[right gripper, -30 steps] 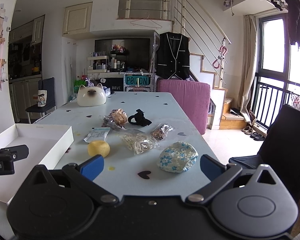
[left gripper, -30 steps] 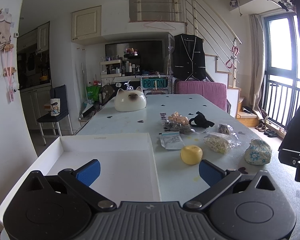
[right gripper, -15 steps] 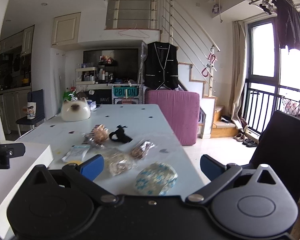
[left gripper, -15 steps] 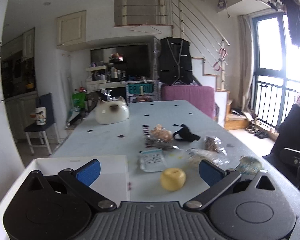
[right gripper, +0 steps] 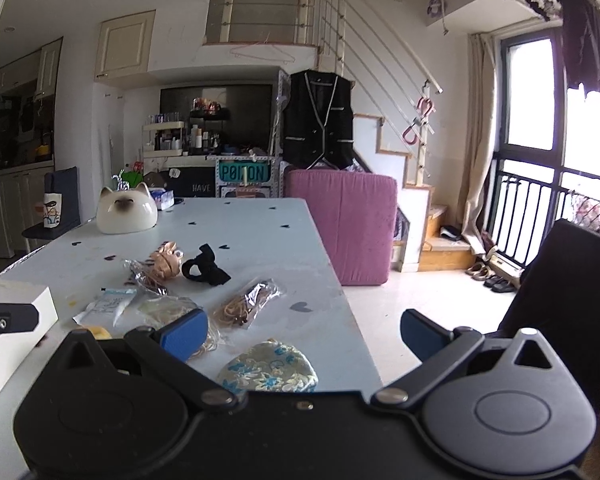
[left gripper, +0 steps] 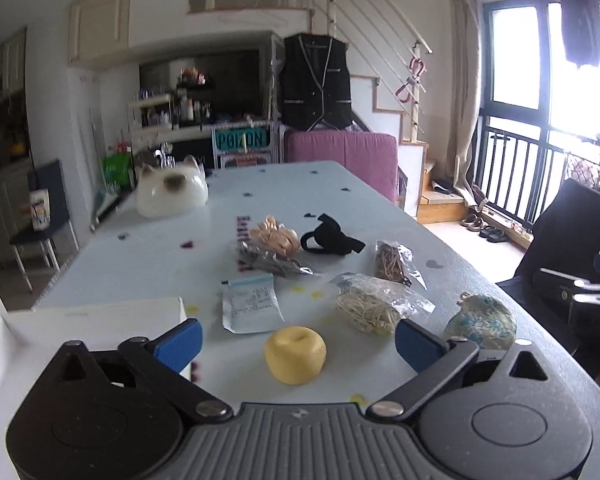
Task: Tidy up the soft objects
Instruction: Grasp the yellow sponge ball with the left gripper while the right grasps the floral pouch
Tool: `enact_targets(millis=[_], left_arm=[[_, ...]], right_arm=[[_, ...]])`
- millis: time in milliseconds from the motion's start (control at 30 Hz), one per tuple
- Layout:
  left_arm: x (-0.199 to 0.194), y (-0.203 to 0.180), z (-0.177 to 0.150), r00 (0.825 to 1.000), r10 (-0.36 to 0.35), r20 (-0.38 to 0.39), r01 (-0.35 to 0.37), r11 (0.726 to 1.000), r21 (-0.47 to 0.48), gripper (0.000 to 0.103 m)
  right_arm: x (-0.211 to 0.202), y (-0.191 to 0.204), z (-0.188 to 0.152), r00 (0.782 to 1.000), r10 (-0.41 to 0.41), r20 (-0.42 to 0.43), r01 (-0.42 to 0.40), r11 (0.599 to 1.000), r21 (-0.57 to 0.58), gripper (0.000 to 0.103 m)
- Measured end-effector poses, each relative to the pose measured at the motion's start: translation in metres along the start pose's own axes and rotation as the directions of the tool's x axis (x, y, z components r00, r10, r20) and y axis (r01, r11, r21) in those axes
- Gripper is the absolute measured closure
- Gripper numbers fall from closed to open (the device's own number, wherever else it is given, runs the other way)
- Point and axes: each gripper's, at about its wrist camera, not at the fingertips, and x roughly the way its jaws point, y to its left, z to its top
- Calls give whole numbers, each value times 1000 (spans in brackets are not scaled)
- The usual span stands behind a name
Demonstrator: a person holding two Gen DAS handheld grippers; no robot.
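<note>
Hovering low over the near end of the pale counter [left gripper: 148,264], the left gripper [left gripper: 298,338] has its blue-padded fingers spread wide and holds nothing. A yellow squishy apple [left gripper: 295,354] lies on the counter right between those fingers, nearer the left one and touching neither. Just beyond it lie a flat white packet [left gripper: 250,307] and a clear bag of pale bands [left gripper: 370,308], and a floral pouch [left gripper: 481,327] sits just outside the right finger. A white box [left gripper: 88,320] lies at the left, partly behind the left finger.

The right gripper [right gripper: 304,330] is also wide apart and empty, held over the counter's right edge. The floral pouch [right gripper: 269,368] lies close below, between its fingers, toward the left one. A bag of brown bands [right gripper: 246,302], a black scrunchie [right gripper: 204,270] and a tan scrunchie [right gripper: 165,264] lie farther out.
</note>
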Motion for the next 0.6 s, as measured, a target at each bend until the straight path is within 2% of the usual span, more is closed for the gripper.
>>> enact_targets(millis=[167, 300, 433, 600], left_arm=[[33, 1, 3, 996, -14, -92, 12, 999, -32, 18], [57, -1, 0, 988, -17, -155, 11, 999, -38, 21], [75, -1, -4, 982, -6, -191, -2, 999, -40, 25], [89, 4, -7, 978, 8, -210, -20, 998, -56, 37]], right_arm=[[21, -5, -3, 999, 39, -25, -40, 999, -14, 0], [40, -6, -5, 996, 80, -50, -81, 996, -27, 0], [61, -2, -12, 985, 142, -100, -148, 987, -59, 0], [77, 9, -22, 977, 150, -152, -168, 979, -113, 0]])
